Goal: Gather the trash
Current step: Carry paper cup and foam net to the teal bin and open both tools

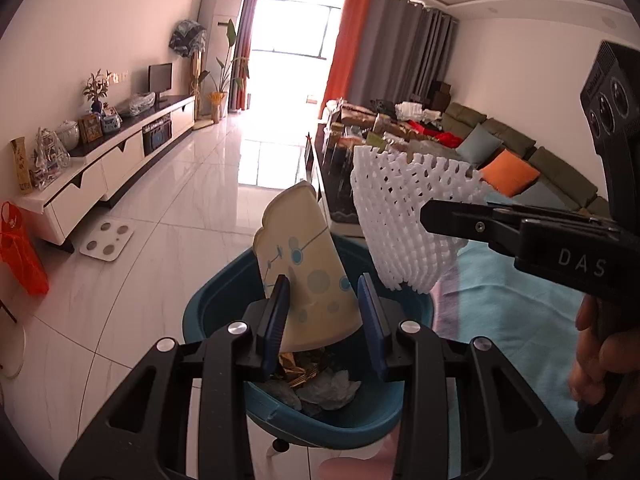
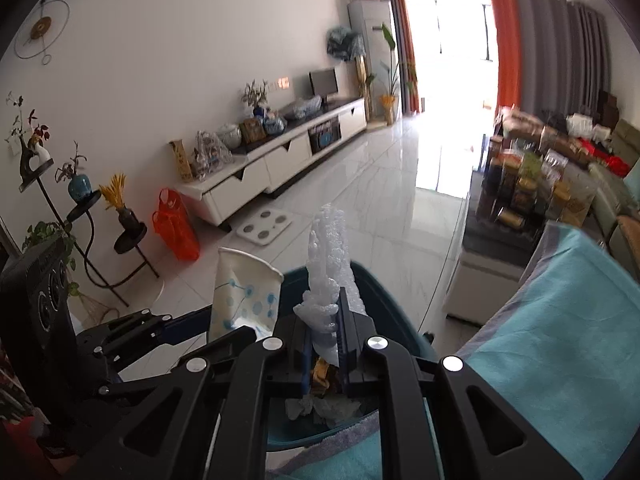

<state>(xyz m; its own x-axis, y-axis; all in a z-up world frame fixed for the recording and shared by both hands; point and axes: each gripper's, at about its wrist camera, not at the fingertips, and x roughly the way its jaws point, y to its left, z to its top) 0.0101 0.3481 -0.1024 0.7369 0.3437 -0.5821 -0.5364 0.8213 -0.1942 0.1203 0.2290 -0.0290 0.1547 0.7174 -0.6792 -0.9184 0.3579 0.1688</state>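
- You are standing over the teal bin, which is sitting on the pale tiled floor just beside a surface draped in a turquoise cloth; in the left wrist view the bin is filling the 6 o'clock area.
- You are holding a flattened paper cup in the left gripper, its jaws pinching the cup's lower end while the rest is sticking up toward 12 o'clock, above the bin's mouth.
- You are holding a white foam net sleeve in the right gripper, its jaws pressed nearly together on it; seen from the left wrist, it is hanging at 2 o'clock from the cup, over the bin's far rim.
- You seem to be at the drop-off step: both pieces are poised over the bin, and the next move is likely calling for spreading each pair of jaws once the piece is fully inside the rim.
- Crumpled paper and gold foil are already lying in the bin, though the gripper frames are hiding most of its inside.
- The bin's near rim is being cut off, and your right hand is showing only at the edge.
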